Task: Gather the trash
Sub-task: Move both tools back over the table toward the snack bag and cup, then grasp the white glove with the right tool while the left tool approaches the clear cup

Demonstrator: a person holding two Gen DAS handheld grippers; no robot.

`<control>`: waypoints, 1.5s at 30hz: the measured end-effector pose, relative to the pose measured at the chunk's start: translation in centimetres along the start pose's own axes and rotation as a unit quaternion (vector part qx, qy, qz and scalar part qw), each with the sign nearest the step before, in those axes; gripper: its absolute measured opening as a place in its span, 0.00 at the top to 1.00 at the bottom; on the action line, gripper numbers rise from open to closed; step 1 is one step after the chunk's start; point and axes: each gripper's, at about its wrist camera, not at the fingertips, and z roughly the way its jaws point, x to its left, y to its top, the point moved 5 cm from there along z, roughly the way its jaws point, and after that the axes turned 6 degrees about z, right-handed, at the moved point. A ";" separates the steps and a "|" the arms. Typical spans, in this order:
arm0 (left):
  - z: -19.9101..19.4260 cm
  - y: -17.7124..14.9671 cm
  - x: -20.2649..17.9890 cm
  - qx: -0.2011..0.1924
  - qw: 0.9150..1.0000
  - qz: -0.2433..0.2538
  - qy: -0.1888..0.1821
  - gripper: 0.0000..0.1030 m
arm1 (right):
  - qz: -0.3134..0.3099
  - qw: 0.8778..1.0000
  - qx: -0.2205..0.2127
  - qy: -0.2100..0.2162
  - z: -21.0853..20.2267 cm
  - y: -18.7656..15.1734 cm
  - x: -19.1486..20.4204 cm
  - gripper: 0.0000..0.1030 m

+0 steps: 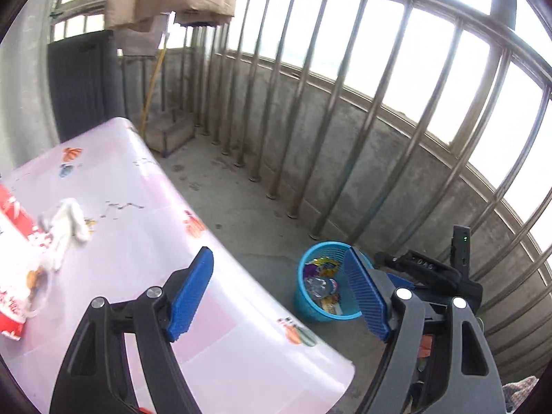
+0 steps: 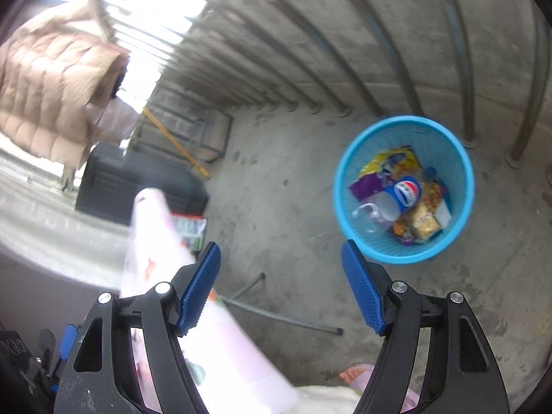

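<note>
The left tool (image 1: 277, 293) stands wide open, holding nothing, over the edge of the pink patterned desk (image 1: 145, 227). The right tool (image 2: 281, 284) is equally wide and empty above the concrete floor (image 2: 276, 186). Just beyond it, the round blue mesh plastic bin (image 2: 462, 179) holds wrappers and a blue paper cup (image 2: 402, 193). A crumpled white tissue (image 1: 69, 224) lies on the desk beside a red-and-white packet (image 1: 13, 262).

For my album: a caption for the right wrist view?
Open right tongs above a blue basket of wrappers on concrete.

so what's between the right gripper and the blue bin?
Only bare concrete floor between the open right gripper and the blue bin, seen in the right wrist view.
</note>
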 end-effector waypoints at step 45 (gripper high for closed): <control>-10.9 -13.7 28.0 -0.095 0.959 -0.173 0.205 0.58 | -0.243 0.925 0.280 0.081 26.9 -17.2 33.2 0.47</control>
